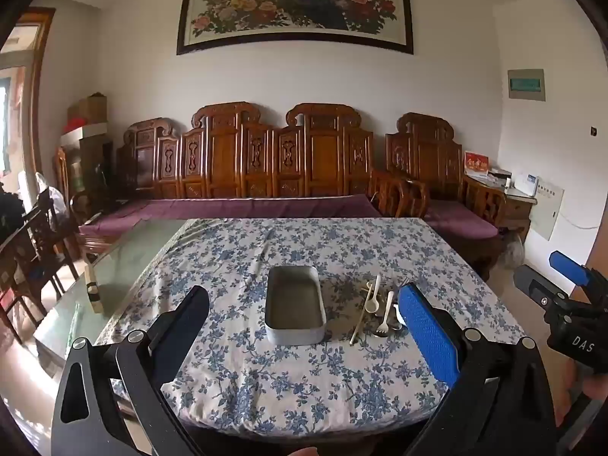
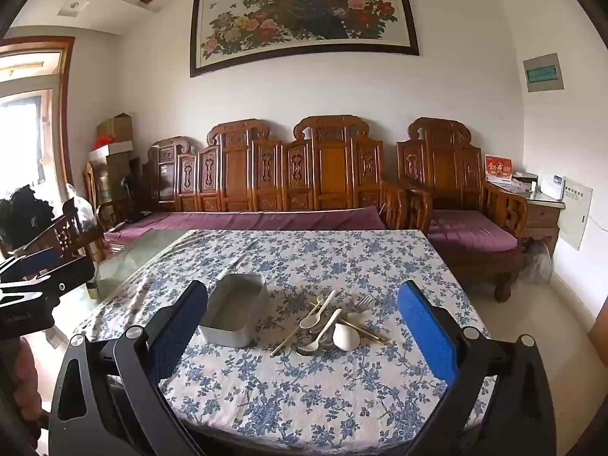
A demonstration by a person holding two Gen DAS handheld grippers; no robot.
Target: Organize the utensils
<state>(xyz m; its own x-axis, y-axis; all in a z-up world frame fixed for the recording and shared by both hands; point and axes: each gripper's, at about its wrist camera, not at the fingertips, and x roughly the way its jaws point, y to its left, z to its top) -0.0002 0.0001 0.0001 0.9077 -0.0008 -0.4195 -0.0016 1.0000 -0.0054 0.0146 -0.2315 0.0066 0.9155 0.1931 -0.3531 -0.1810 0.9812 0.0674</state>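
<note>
A grey metal box (image 1: 294, 309) (image 2: 233, 313) stands empty on the flowered tablecloth (image 1: 304, 391). To its right lies a heap of utensils (image 1: 378, 309) (image 2: 332, 325): white spoons (image 2: 314, 315), a short white scoop (image 2: 345, 337), chopsticks (image 2: 361, 328), a metal fork (image 2: 361, 301) and metal spoons. My left gripper (image 1: 304, 311) is open and empty, held above the table's near edge, in line with the box. My right gripper (image 2: 302, 313) is open and empty, in line with the heap. The right gripper also shows at the right edge of the left wrist view (image 1: 570, 296).
The cloth covers a glass-topped table (image 1: 114, 266), bare on the left. A small bottle (image 1: 92, 290) stands on the glass. A carved wooden bench with purple cushions (image 1: 243, 205) lines the far wall. Wooden chairs (image 1: 34, 250) stand at the left.
</note>
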